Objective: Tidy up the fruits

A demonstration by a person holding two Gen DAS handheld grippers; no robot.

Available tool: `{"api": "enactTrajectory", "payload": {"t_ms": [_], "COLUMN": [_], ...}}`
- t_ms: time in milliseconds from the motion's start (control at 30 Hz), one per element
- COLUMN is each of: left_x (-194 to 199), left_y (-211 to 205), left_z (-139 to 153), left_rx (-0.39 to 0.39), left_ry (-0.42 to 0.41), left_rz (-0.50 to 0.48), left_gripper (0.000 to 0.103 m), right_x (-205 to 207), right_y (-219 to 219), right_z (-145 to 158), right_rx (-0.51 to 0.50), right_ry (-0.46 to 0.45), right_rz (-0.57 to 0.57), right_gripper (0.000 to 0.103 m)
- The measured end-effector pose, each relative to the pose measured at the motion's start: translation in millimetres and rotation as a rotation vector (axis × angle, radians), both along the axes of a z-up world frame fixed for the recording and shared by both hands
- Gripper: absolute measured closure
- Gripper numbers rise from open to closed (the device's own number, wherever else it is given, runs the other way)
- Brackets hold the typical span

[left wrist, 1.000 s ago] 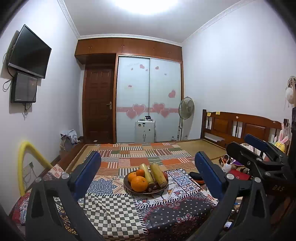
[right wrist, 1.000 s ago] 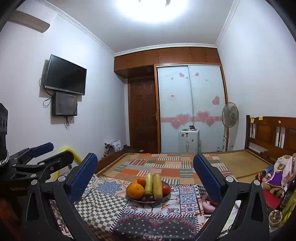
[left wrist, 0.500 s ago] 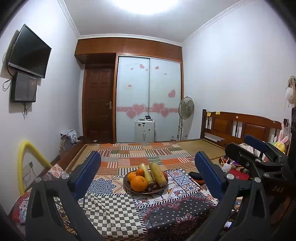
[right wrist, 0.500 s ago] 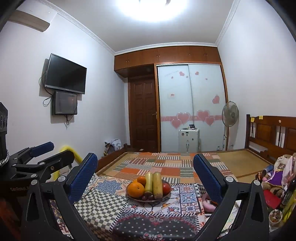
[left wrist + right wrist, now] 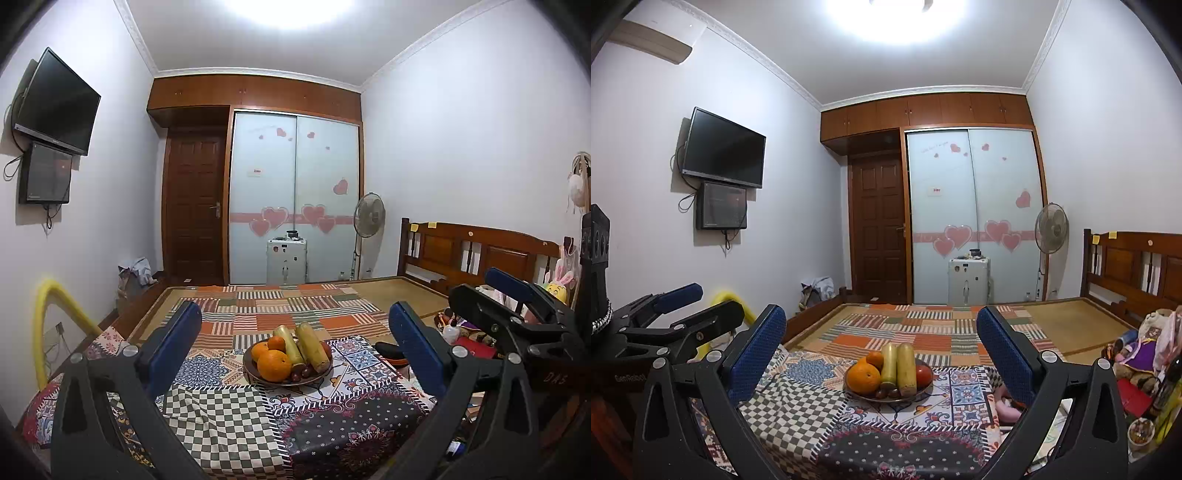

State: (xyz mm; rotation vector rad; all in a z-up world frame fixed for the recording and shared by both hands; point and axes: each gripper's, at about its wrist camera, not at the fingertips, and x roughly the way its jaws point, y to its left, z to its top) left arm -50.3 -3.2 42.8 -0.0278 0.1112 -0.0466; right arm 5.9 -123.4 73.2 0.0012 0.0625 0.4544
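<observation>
My left claw (image 5: 291, 354) and right claw (image 5: 881, 352) both stand spread, empty. The round brown fruit plate (image 5: 258, 374) lies ahead between each claw's fingers, untouched; its yellow-green cobs (image 5: 907, 363) run lengthwise away, neither claw evidently nearer.

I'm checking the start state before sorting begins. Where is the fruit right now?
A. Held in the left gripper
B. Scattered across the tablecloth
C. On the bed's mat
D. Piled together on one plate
D: the oranges and long yellow fruits sit together on the plate, both grippers open and empty.

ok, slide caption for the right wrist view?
Open right gripper faces a fruit bowl on the patterned tablecloth.
</observation>
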Motion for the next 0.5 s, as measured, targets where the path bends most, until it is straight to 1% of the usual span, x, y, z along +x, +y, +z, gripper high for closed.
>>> {"api": "enactTrajectory", "payload": {"t_ms": [500], "left_x": [-1.1], "left_y": [0.4], "left_z": [0.8], "left_rx": [-0.003], "left_ry": [0.008], "left_rz": [-0.02], "left_gripper": [0.0], "right_x": [0.9], "right_y": [-2.9], "right_z": [0.9], "right_rx": [0.005], "right_ry": [0.003], "right_rz": [0.002], "right_gripper": [0.0]}}
